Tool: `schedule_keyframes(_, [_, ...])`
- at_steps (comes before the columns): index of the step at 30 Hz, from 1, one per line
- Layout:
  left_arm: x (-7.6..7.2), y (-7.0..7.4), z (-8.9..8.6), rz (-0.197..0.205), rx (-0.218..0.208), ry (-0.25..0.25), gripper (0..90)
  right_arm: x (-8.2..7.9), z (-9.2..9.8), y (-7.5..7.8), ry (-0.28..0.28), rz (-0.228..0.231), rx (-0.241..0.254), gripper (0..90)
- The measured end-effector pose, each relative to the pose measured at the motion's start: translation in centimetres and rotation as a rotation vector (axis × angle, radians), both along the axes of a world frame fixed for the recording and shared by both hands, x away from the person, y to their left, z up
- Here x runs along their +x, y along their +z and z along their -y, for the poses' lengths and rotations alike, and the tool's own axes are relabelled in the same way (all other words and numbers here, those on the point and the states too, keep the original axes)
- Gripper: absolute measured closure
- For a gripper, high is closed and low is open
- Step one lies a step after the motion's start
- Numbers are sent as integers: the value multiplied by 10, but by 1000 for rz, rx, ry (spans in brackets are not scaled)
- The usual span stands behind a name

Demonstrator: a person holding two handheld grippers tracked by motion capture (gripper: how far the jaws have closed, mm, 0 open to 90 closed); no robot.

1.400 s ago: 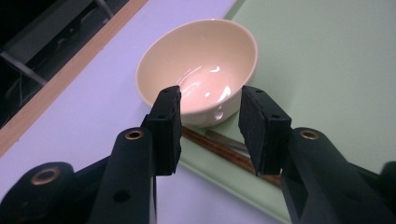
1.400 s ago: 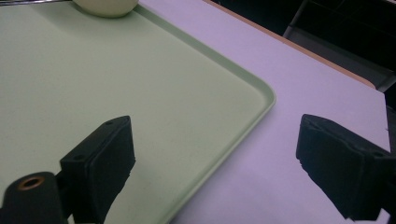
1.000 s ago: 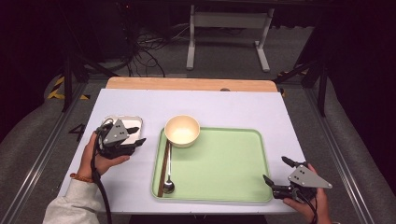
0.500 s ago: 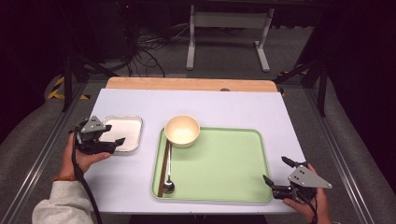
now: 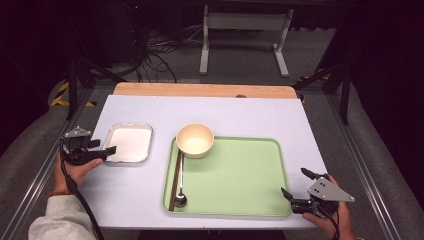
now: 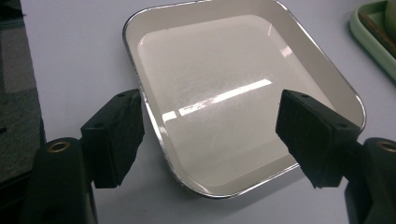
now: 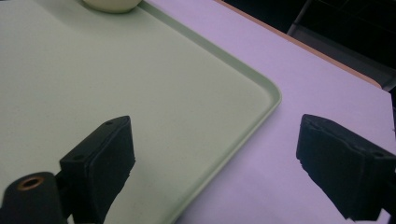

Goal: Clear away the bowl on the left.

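Hovering at the left edge of the shallow white square metal-rimmed tray [image 5: 130, 142], left tool [image 5: 107, 150] has jaws that have just been opening; they stand wide, nothing gripped, the tray's near corner between them, pads clear of the rim. Tray sits flat on the pale lilac worktop [image 5: 240, 115], just left of the green rectangular plastic tray [image 5: 240, 175]. Cream round bowl [image 5: 195, 140] on the green tray's far-left corner; brown chopsticks [image 5: 175, 177] and metal spoon [image 5: 180, 199] along its left side. Right tool [image 5: 296, 186] at the green tray's near-right corner, jaws wide, empty.
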State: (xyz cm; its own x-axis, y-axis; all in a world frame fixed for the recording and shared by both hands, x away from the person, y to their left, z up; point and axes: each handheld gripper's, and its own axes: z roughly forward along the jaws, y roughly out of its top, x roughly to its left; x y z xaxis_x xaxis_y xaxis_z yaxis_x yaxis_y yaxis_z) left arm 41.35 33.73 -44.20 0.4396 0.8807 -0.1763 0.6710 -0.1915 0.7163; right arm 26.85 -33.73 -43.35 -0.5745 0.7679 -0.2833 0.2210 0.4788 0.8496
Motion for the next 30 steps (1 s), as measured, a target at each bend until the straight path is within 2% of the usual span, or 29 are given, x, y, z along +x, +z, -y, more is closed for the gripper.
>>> schedule_keyframes(2, [1, -4, -4, -14, -14, 27, 259, 0, 0, 0, 1, -1, 0, 117])
schedule_keyframes(3, [1, -6, -7, -17, -35, 30, 268, 0, 0, 0, 2, -2, 0, 116])
schedule_keyframes(6, [2, -10, -11, -25, -57, 40, 315, 0, 0, 0, 0, -2, 0, 116])
schedule_keyframes(8, [2, -13, -11, -34, -52, 39, 340, 0, 0, 0, 0, -2, -1, 116])
schedule_keyframes(9, [3, -15, -11, -50, -56, 37, 402, 0, 0, 0, 1, -2, -1, 116])
schedule_keyframes(11, [4, -17, -10, -65, -43, 33, 413, 0, 0, 0, 1, -3, -1, 116])
schedule_keyframes(16, [7, -20, -9, -91, -33, 30, 540, 0, 0, 0, 0, -4, 0, 116])
schedule_keyframes(19, [9, -21, -8, -79, -19, 47, 613, 0, 1, 0, -2, -4, 1, 114])
schedule_keyframes(22, [10, -23, -10, -77, -32, 70, 717, 0, 3, 1, -13, -4, 16, 114])
schedule_keyframes(24, [10, -23, -11, -73, -29, 81, 741, 0, 3, 0, -14, -10, 12, 114])
schedule_keyframes(26, [11, -23, -11, -62, -20, 94, 802, 0, 2, -1, -5, -12, 1, 114])
schedule_keyframes(30, [12, -24, -8, -58, -40, 98, 846, -1, 1, -1, 0, -14, 0, 114])
